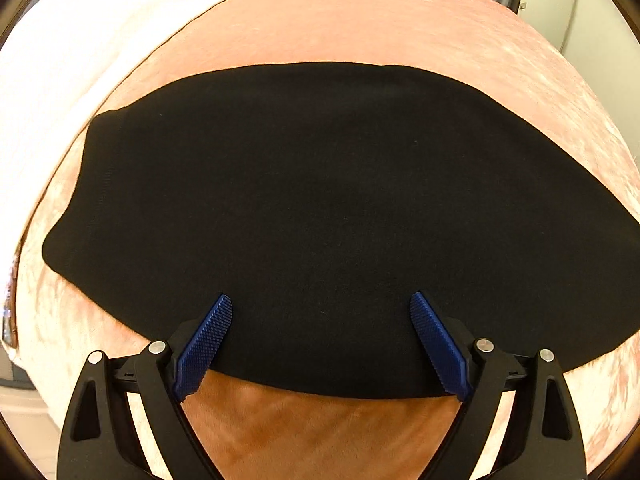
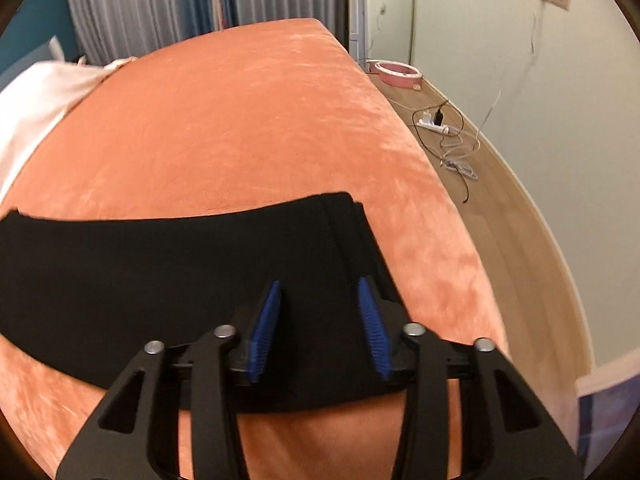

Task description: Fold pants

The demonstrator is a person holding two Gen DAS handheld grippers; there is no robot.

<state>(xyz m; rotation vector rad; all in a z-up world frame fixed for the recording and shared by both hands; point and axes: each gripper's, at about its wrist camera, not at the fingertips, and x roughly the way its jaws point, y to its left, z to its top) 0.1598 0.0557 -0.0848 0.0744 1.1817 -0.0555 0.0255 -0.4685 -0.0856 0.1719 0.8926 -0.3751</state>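
Soft black knit pants [image 1: 320, 208] lie flat across the orange velvet bed [image 1: 320, 28], mid-frame. Limp, light cloth: pinch its near hem. Your left gripper [image 1: 321, 306] and right gripper [image 2: 318, 292] hover, fingers apart.

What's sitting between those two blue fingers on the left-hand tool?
Only the black pants: the left gripper is open, its fingers apart, with cloth spanning the gap, on the orange bed cover. Left wrist view.

The black pants [image 1: 320, 208] lie flat and smooth, spread in a wide band. At one end, layered edges [image 2: 352, 232] show the cloth is doubled over.
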